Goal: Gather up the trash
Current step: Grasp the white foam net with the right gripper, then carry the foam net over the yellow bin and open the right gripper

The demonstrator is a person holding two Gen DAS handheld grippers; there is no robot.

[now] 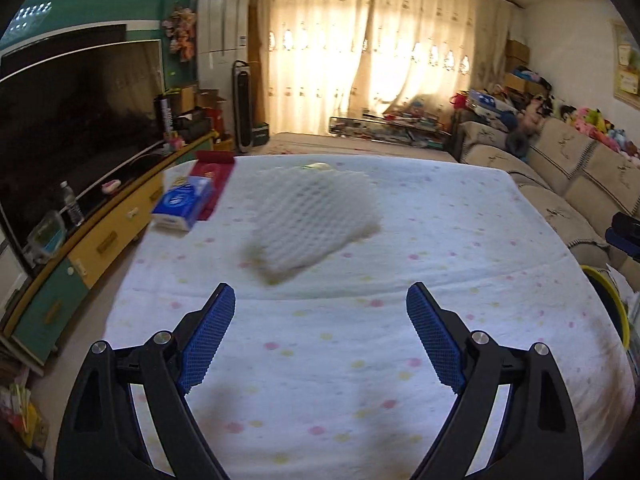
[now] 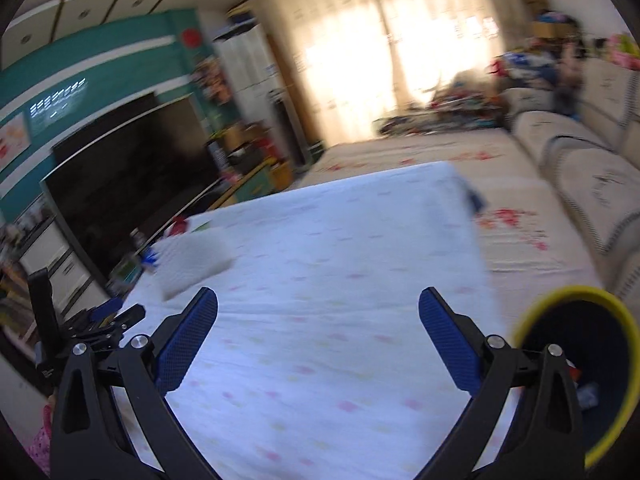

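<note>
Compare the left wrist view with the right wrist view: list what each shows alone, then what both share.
Left wrist only: the blue tissue pack and a red box behind it, near the table's far left corner.
Right wrist only: the inside of the yellow-rimmed bin, with scraps at the bottom.
Both: the white foam sheet on the dotted tablecloth, the TV, and open, empty jaws.

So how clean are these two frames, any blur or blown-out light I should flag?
Left wrist view: mostly sharp, but the white foam sheet is smeared; the sunlit curtain glares; fisheye bends the TV. Right wrist view: motion blur across the whole room, curtain washed out, only the claw crisp; the yellow-rimmed bin has soft edges.
</note>
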